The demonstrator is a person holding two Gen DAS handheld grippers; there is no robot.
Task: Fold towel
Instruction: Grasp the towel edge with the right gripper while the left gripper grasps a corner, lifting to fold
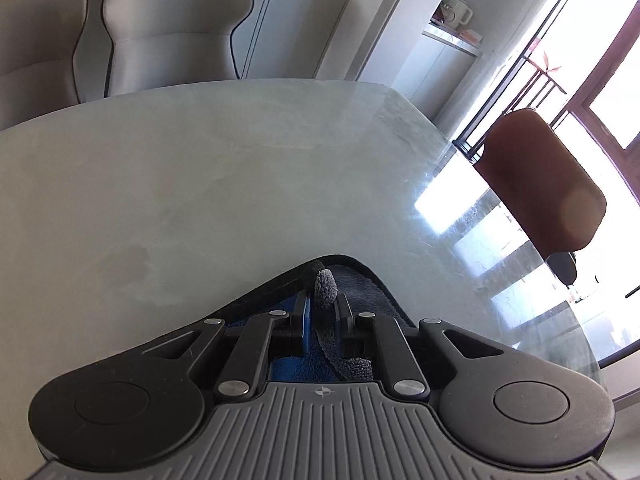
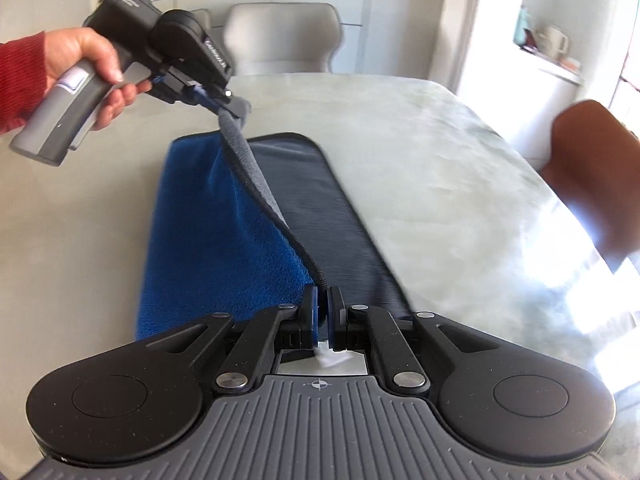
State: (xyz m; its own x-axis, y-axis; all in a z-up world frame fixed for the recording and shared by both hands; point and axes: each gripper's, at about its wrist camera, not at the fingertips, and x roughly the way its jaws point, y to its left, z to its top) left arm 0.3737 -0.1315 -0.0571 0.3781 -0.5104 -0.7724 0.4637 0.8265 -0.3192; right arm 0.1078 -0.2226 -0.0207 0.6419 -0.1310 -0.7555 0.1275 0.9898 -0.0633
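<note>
The towel [image 2: 224, 236] is blue on one face and dark grey on the other, with a black hem. It lies lengthwise on the pale table [image 2: 440, 184], partly folded over. My right gripper [image 2: 324, 294] is shut on the near corner of its lifted edge. My left gripper [image 2: 230, 106], seen in the right wrist view, is shut on the far corner and holds it above the table. In the left wrist view the left gripper [image 1: 322, 300] pinches a grey fold of the towel [image 1: 326, 286]. The raised edge runs taut between both grippers.
Grey chairs [image 1: 172, 28] stand at the table's far side. A brown chair [image 2: 596, 160] stands at the right, also in the left wrist view [image 1: 544, 180]. A shelf with a mug [image 1: 458, 12] and bright windows lie beyond the right edge.
</note>
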